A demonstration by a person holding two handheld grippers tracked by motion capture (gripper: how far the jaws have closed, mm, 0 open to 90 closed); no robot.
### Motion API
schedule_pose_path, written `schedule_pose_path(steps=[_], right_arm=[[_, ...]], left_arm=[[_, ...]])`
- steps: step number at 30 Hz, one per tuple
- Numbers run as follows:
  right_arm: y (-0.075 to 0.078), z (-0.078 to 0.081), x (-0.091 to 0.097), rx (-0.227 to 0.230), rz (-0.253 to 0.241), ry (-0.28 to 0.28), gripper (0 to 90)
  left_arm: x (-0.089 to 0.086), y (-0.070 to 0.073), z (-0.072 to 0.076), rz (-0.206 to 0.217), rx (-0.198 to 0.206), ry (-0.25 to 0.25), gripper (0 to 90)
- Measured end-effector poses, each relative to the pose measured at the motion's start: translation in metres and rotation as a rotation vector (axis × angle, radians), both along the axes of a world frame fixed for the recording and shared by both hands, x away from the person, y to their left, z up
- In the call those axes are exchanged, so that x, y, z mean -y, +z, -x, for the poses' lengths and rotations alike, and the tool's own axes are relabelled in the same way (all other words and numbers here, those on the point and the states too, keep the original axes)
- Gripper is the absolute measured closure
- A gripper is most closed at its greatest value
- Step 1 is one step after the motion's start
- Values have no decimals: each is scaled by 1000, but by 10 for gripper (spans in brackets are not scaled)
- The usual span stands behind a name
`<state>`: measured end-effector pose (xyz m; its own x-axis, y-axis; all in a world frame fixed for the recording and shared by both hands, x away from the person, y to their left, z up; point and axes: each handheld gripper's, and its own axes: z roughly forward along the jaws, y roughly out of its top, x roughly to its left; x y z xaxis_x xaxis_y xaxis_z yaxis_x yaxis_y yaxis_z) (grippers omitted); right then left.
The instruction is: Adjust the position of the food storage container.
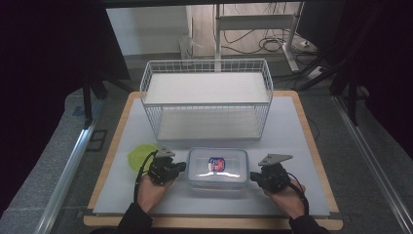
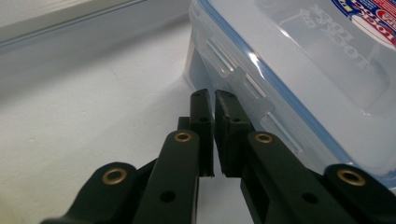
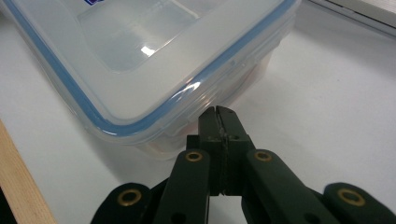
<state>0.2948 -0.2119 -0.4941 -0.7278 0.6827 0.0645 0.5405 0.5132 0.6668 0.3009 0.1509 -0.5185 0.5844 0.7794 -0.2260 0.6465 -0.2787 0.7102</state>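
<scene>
We have the clear lidded container lying near the front edge of the worktop, midway between its left and right edges, in front of the white wire rack and just right of a green lid toward the left edge.

Our left claw sits at the container's left end, jaws closed to a thin slit with nothing between them, tips beside the side latch. Our right claw is at the right end, jaws pressed fully together and empty, tips just under the lid's rim near a corner.

We judge this the approach to the end latches, both claws brought in closed as pushing or prying tips. Next we would need to hook each tip under its flap and lever outward evenly, so the box doesn't slide.
</scene>
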Motion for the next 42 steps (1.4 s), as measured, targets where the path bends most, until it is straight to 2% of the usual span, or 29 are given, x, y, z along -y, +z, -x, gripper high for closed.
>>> schedule_pose_path(steps=[3, 6, 7, 8, 10, 11, 12, 15, 18, 21, 23, 24, 28, 32, 35, 37, 42], right_arm=[[0, 1, -1, 12, 1, 0, 893], [0, 2, 0, 14, 5, -1, 867], [2, 3, 4, 42, 36, -17, 823], [2, 3, 7, 45, 35, -23, 798], [2, 3, 11, 42, 21, -33, 765], [2, 3, 15, 37, 6, -43, 740], [2, 4, 20, 40, -11, -47, 701], [4, 7, 24, 57, -32, -50, 608], [6, 11, 23, 82, -30, -36, 505], [6, 15, 22, 106, -22, -26, 405], [6, 16, 23, 113, -36, -28, 355], [5, 17, 24, 111, -47, -23, 340], [3, 19, 26, 102, -75, -10, 264], [0, 20, 26, 86, -88, -1, 204], [-2, 19, 27, 79, -94, -1, 176], [-3, 19, 27, 80, -89, -7, 161], [-5, 18, 27, 81, -78, -11, 123]], left_arm=[[-1, 1, 0, -11, 2, 4, 836], [-4, 4, 5, -25, 19, 15, 730], [-7, 9, 12, -61, 51, 35, 676], [-10, 11, 15, -74, 67, 38, 627], [-13, 13, 19, -82, 82, 32, 511], [-17, 14, 25, -87, 103, 29, 511], [-18, 14, 29, -98, 112, 27, 446], [-22, 15, 40, -124, 141, 0, 342], [-28, 16, 46, -87, 161, -12, 245], [-33, 15, 52, -39, 164, -18, 190], [-34, 14, 56, -36, 160, -22, 139], [-34, 13, 57, -47, 162, -26, 113], [-31, 10, 64, -110, 167, -48, 65], [-29, 6, 67, -128, 177, -65, 47], [-28, 4, 67, -171, 196, -72, 42], [-28, 3, 67, -174, 199, -75, 33], [-28, 2, 66, -134, 182, -81, 22]])
